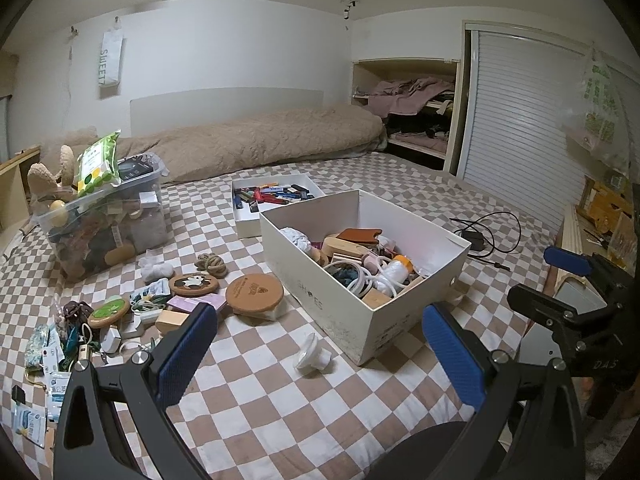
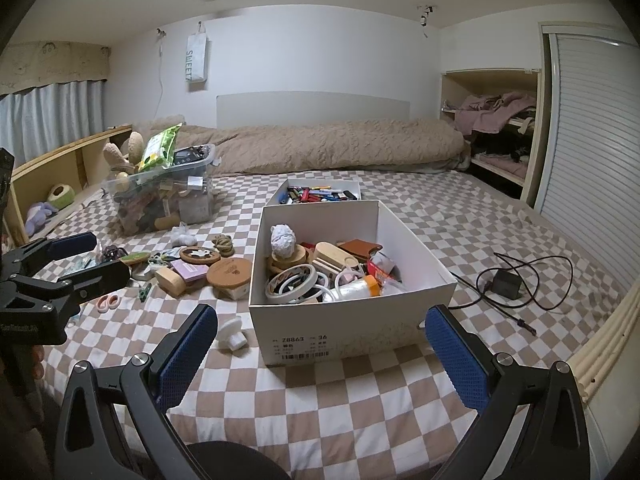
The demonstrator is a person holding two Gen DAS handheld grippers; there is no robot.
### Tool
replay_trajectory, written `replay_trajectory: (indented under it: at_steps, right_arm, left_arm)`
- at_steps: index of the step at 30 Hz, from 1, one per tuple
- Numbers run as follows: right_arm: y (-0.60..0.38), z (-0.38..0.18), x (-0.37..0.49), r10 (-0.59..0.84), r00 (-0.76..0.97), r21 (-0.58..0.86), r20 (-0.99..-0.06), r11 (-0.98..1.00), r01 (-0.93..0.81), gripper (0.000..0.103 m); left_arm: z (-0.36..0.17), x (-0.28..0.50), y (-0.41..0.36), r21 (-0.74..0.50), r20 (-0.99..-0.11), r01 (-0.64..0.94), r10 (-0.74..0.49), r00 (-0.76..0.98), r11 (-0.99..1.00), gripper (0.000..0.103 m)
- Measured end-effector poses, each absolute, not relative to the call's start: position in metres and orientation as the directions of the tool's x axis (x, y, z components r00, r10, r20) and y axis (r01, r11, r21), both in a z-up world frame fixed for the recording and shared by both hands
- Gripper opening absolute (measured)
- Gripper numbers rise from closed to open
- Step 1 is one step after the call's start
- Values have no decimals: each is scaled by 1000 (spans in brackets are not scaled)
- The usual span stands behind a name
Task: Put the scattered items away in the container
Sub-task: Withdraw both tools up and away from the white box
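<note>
White cardboard shoe box [image 2: 352, 332], labelled "78863" and "36", stands on the checkered bed sheet [image 2: 360, 420], half full. "SHOES" is printed on its side. Scattered items [image 1: 160, 304] lie left of it. Left gripper [image 1: 320, 344] and right gripper [image 2: 320, 344] are both spread wide and hold nothing.

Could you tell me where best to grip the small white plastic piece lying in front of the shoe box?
Probably at the narrow neck of the small white plastic piece, coming from above. It lies tipped on its side on the checked bedspread, beside the shoe box, with flared ends, so fingers closing across the waist should not slip off.
</note>
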State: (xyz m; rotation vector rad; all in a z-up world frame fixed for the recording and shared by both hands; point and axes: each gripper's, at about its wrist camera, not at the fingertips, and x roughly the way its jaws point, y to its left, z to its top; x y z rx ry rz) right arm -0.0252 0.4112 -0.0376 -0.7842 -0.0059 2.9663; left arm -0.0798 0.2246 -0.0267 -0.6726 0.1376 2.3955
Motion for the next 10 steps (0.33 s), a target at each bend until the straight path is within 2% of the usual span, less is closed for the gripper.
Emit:
replay_trajectory:
  at_steps: [10]
  right_arm:
    - [411, -39, -25, 71, -864, -26, -499, -997, -67, 103]
  left_arm:
    - [-27, -79, 223, -77, -496, -604, 556, -667, -793, 103]
